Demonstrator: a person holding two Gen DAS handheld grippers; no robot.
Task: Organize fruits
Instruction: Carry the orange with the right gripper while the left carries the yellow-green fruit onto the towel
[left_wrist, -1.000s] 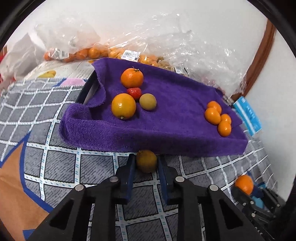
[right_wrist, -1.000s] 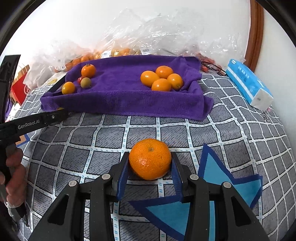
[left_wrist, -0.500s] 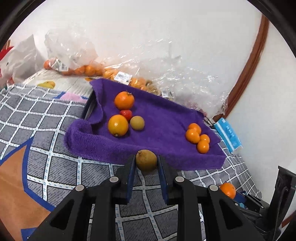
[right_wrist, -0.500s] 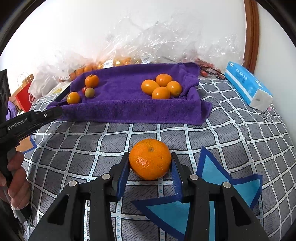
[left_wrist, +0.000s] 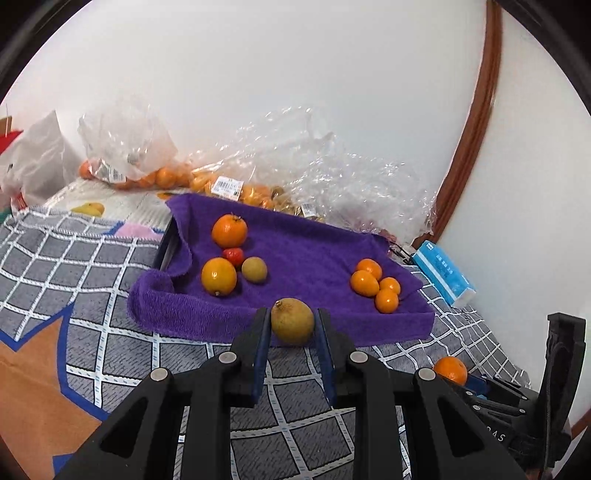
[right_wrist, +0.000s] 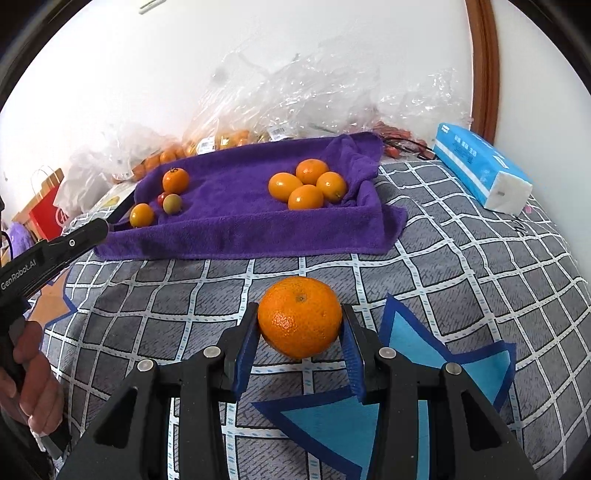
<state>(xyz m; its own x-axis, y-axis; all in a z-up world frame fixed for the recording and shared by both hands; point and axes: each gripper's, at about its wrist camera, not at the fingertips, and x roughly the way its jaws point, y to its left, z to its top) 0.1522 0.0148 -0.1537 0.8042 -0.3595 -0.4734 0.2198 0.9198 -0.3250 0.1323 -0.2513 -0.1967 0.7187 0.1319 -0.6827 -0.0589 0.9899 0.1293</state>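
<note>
Left tool (left_wrist: 291, 325) risen, purple towel (left_wrist: 314, 258) ahead

Fruit in clear plastic bags (left_wrist: 236, 192) along the wall: blurred by crinkled film, kind and count not readable, label print (left_wrist: 227, 185) too small to read. Tray under purple towel (left_wrist: 306, 254): covered, only a dark edge (left_wrist: 168, 247) showing at the left side; red paper bag (right_wrist: 48, 206), white bag (left_wrist: 33, 162) and person's hand (right_wrist: 35, 384) cut off by picture edges. Red items (right_wrist: 399, 142) behind the towel: too small and tangled to identify; print on blue tissue pack (right_wrist: 480, 166) illegible; underside of brownish fruit (left_wrist: 292, 321) and of mandarin (right_wrist: 300, 316) hidden between blue pads.
</note>
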